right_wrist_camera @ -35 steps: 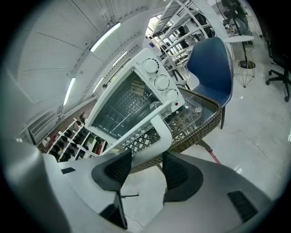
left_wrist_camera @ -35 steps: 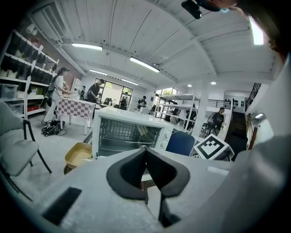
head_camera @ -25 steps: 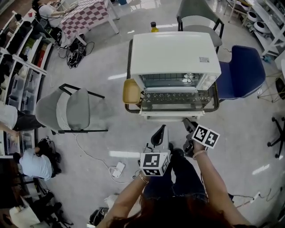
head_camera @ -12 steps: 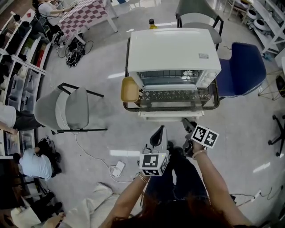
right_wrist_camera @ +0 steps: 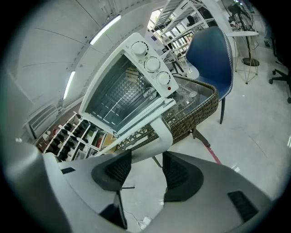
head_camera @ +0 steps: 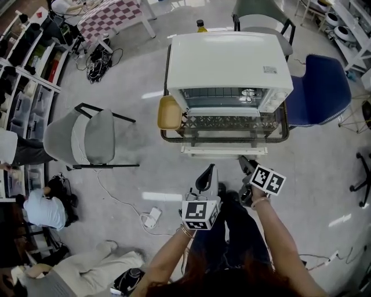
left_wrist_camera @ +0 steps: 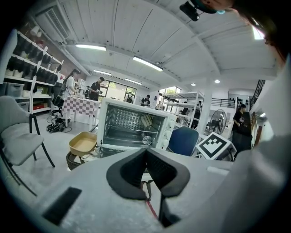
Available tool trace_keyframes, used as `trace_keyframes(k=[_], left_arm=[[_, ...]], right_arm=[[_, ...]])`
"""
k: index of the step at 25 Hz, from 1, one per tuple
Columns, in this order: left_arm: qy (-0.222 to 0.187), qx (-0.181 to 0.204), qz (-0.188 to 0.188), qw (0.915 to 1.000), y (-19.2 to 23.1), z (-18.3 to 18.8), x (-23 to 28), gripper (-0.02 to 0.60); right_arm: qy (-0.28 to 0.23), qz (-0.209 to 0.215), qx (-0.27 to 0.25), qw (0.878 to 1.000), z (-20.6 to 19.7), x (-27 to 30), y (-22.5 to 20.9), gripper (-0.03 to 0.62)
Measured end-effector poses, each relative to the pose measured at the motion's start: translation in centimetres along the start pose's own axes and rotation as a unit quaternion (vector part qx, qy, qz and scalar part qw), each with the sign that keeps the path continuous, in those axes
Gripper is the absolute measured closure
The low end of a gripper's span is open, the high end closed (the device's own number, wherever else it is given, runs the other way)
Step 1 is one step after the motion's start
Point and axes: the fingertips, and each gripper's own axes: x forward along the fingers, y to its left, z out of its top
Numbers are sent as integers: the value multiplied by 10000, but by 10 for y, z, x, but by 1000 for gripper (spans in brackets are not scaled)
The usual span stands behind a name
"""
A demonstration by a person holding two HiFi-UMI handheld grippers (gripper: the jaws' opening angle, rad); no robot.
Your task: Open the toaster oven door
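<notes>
A pale, glossy floor (head_camera: pixel 145 75) runs through a busy workroom, with stocked shelves (head_camera: pixel 26 64) along the left edge and a checkered table (head_camera: pixel 110 16) in the far left corner. In the middle stands a low table with a wicker rim (head_camera: pixel 284 130) and a glass top. It bears the white toaster oven (head_camera: pixel 226 58), which faces the person. The oven's door (head_camera: pixel 229 123) is already down and lies flat over the table top, with its white handle (head_camera: pixel 225 150) at the near edge and the wire rack inside showing. A tan dish (head_camera: pixel 169 112) sits on the table, touching the oven's left side. A grey chair (head_camera: pixel 87 139) stands well to the left, a blue chair (head_camera: pixel 322 90) is just beside the table on the right, and another grey chair (head_camera: pixel 261 26) stands behind it. A power strip (head_camera: pixel 152 218) and its cable lie on the floor near the person's feet. The left gripper (left_wrist_camera: pixel 146 150) is clenched on nothing, its pads meeting at the tips. The right gripper (right_wrist_camera: pixel 146 157) has its jaws parted and empty just short of the handle, and nothing stands between them and it.
</notes>
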Motion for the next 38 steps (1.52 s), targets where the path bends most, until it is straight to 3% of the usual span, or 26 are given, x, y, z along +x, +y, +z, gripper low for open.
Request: trace_keyframes(k=[28, 38], left_arm=[[-73, -224, 329, 9992, 27, -60, 3, 567], [28, -289, 203, 9994, 20, -84, 10, 567]], right_arm=[[163, 25, -245, 9996, -33, 34, -38, 391], [242, 58, -379, 9990, -43, 49, -55, 391]])
